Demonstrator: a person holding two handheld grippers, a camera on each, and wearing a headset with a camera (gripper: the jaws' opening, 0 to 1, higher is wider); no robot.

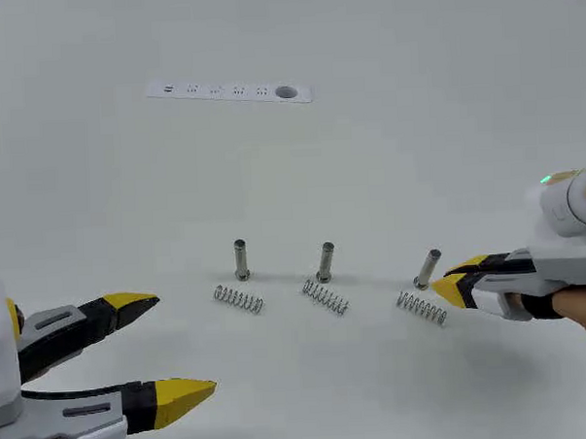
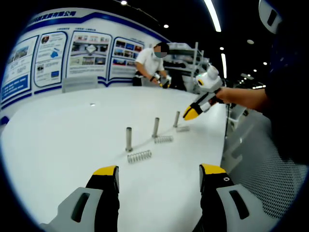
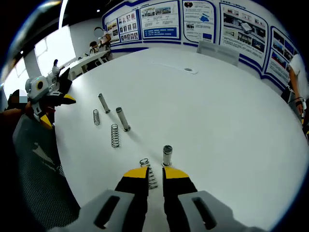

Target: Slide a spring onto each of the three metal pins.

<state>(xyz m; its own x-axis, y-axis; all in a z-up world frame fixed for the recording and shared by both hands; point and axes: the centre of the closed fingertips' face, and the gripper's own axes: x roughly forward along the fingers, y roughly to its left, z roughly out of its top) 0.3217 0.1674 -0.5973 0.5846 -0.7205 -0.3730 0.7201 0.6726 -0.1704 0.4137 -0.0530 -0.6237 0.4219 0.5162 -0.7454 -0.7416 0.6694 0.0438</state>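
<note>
Three metal pins stand upright in a row on the white table: left pin, middle pin, right pin. A spring lies flat in front of each: left spring, middle spring, right spring. My right gripper hovers just right of the right pin, its jaws a narrow gap apart and holding nothing; the right spring lies by its left jaw. My left gripper is wide open and empty, well short of the left spring.
A white power strip lies flat at the far side of the table. The table's near edge runs past the right gripper. A person stands at a far bench by wall posters.
</note>
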